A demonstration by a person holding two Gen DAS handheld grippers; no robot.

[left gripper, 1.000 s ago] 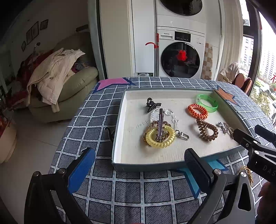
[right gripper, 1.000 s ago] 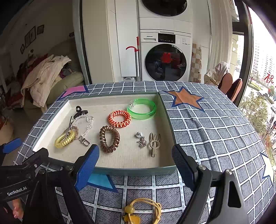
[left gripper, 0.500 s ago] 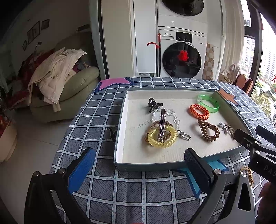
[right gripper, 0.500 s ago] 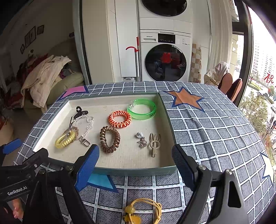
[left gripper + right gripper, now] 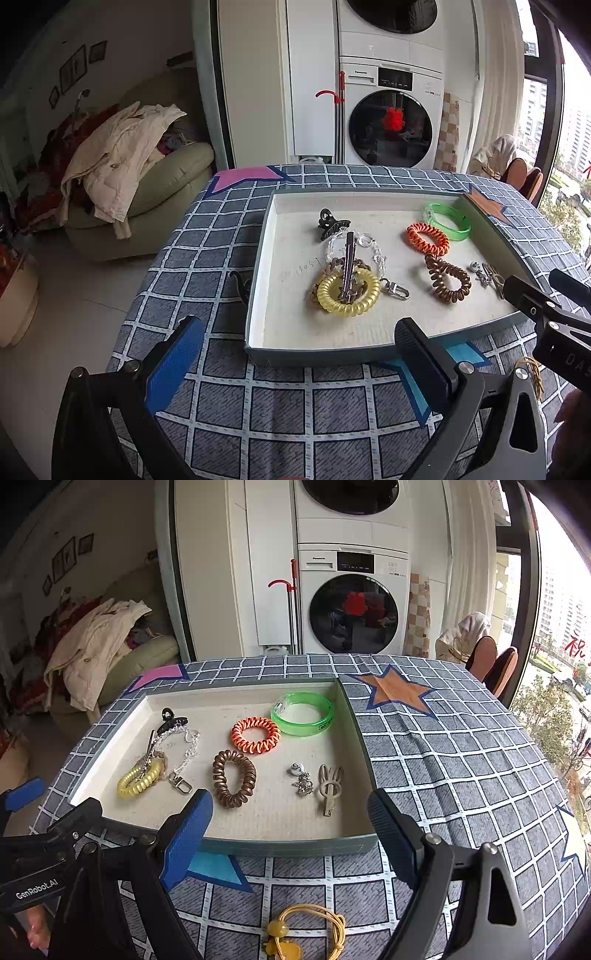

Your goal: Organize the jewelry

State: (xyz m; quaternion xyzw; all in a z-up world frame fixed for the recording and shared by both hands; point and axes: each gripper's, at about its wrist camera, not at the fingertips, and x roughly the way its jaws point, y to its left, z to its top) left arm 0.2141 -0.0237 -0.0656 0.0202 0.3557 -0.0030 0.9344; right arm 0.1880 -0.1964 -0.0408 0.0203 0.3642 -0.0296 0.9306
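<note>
Looking from the left wrist: left gripper (image 5: 295,358) spread wide, grasping nothing, above the checked tablecloth (image 5: 280,406) just short of the tray (image 5: 258,280). In the tray: black claw clip (image 5: 331,226), yellow coil tie (image 5: 348,291) under a metal barrette (image 5: 348,266), clear chain (image 5: 373,247), orange coil tie (image 5: 427,238), brown coil tie (image 5: 447,282), green bangle (image 5: 448,220).

Right wrist view: right gripper (image 5: 290,843) likewise released and empty, at the tray's near wall. Beige rabbit clip (image 5: 329,788) beside silver charm (image 5: 301,777) inside; yellow cord bracelet (image 5: 310,932) outside, on the cloth nearest the camera.
</note>
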